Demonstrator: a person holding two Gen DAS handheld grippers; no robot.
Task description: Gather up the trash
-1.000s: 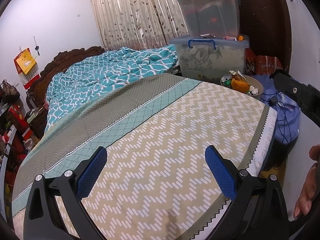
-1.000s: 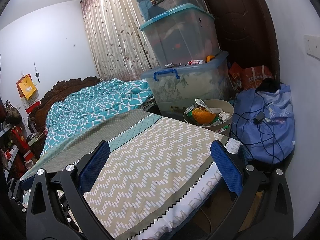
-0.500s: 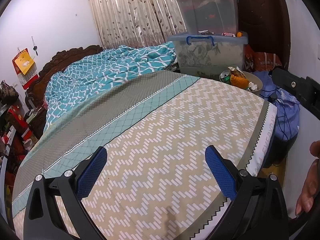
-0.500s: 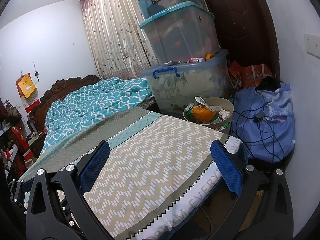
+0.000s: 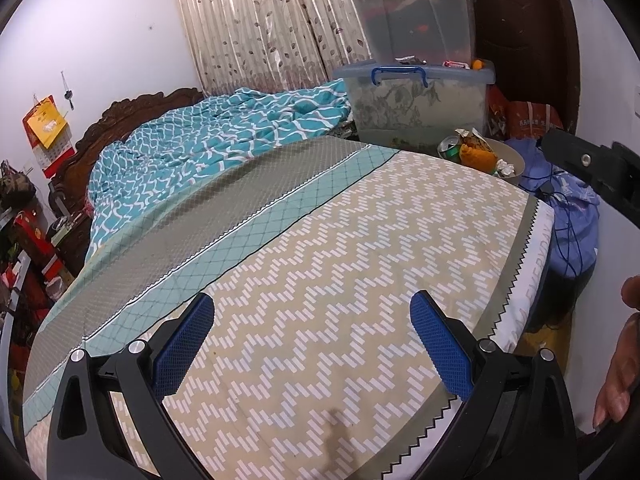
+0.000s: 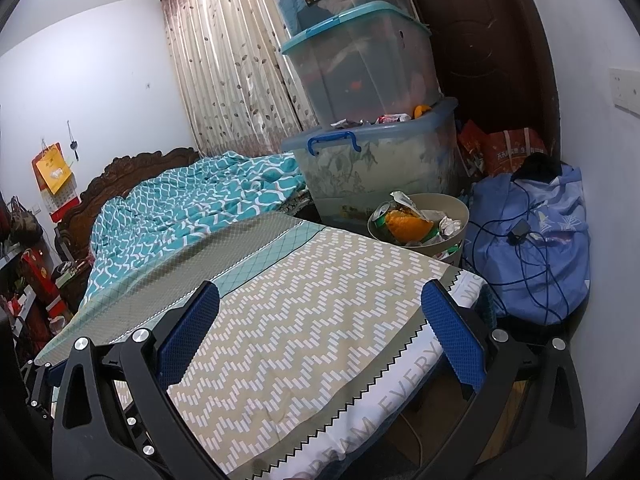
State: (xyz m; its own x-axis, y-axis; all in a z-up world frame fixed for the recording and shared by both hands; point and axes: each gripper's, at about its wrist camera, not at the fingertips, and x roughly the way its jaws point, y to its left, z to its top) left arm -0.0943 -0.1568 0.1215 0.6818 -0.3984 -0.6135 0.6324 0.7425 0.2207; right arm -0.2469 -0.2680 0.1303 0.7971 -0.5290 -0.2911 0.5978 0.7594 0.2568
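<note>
A beige round trash bin point(image 6: 456, 210) stands past the bed's far corner, full of trash: an orange wrapper point(image 6: 404, 222), a green can point(image 6: 380, 214) and crumpled paper point(image 6: 450, 225). It also shows in the left wrist view point(image 5: 514, 160). My left gripper point(image 5: 312, 320) is open and empty, over the patterned bed cover point(image 5: 340, 280). My right gripper point(image 6: 320, 312) is open and empty, over the bed's foot corner, short of the bin. Part of the right gripper's body shows in the left wrist view point(image 5: 592, 160).
Stacked clear storage boxes point(image 6: 360, 80) stand behind the bin. A blue bag with cables point(image 6: 532, 240) lies right of it by the wall. A teal quilt point(image 5: 220, 140) lies at the bed's head. A brown door point(image 6: 488, 40) is behind.
Both views have shifted slightly: the left gripper has drawn back and tilted a little; the right has edged slightly toward the bin. Both stay open.
</note>
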